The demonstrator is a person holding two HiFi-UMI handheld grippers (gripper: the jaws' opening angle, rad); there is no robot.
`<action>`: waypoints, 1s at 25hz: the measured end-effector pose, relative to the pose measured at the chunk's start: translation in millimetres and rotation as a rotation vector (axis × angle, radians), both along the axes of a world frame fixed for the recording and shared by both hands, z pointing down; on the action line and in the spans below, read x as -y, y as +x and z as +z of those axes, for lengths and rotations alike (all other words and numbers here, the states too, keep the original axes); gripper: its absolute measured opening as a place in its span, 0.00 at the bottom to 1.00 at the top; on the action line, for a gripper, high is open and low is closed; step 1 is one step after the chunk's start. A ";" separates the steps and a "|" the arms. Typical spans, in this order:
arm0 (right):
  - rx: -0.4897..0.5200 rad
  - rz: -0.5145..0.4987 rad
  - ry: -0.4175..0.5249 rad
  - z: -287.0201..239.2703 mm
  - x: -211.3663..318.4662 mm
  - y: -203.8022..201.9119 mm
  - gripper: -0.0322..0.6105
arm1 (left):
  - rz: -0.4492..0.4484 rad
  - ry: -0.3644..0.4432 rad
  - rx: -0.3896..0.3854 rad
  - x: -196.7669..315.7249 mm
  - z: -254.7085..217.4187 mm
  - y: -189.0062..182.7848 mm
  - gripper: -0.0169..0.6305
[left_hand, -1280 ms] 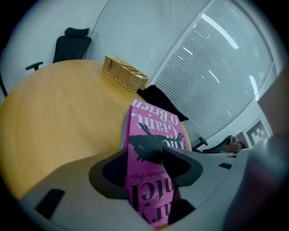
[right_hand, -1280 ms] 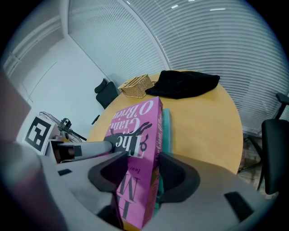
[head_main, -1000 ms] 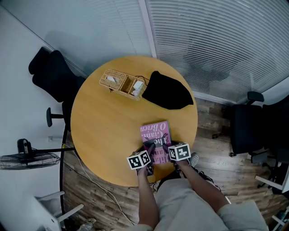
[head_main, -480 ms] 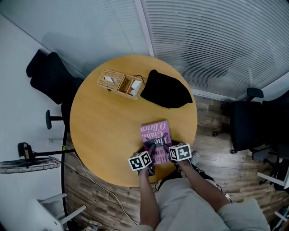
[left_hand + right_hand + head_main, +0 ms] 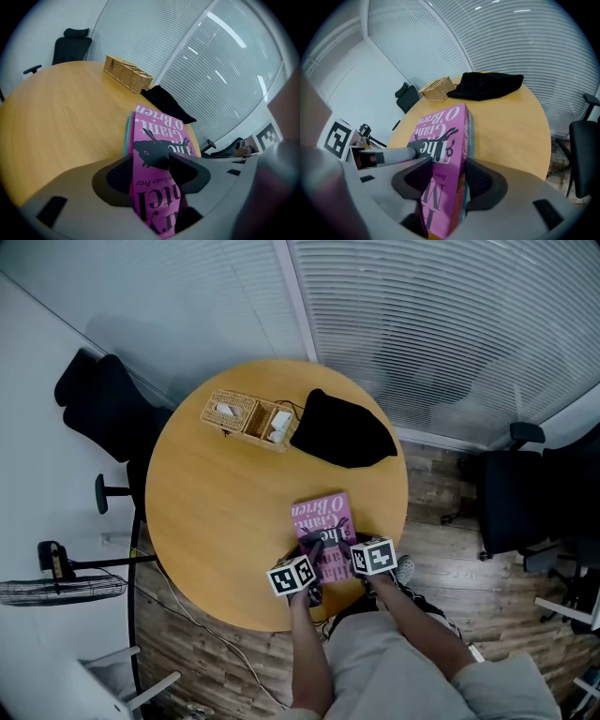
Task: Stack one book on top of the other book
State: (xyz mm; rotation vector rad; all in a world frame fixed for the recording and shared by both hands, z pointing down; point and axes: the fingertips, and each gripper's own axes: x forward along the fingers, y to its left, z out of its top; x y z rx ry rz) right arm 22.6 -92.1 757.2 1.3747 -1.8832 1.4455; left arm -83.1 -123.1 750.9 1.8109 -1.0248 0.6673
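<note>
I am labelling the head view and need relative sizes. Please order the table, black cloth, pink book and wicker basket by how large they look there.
1. table
2. black cloth and pink book: about alike; the book is partly covered, so I do not rank them
3. wicker basket

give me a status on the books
Left gripper and right gripper: jaws closed on pink book, near end. Pink book on top of teal book, on table. Nothing in the way.
</note>
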 end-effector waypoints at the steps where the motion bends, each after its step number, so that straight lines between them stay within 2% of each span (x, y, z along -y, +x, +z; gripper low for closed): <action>1: 0.002 -0.001 0.003 0.3 -0.2 -0.2 0.40 | -0.001 0.001 0.000 -0.1 -0.2 0.3 0.41; 6: 0.014 0.013 0.018 -1.0 -0.1 -0.1 0.40 | -0.005 0.012 0.001 0.6 -0.8 0.2 0.41; 12: -0.015 0.003 0.051 -7.5 -0.3 5.3 0.44 | -0.047 0.070 0.019 6.7 -12.3 -14.5 0.43; 17: -0.008 -0.059 0.102 -18.9 -2.2 11.7 0.43 | -0.111 0.119 0.038 2.1 -27.3 -25.9 0.43; 25: 0.045 -0.197 0.236 -52.4 -15.0 20.7 0.42 | -0.245 0.232 0.071 -49.0 -60.9 -24.5 0.43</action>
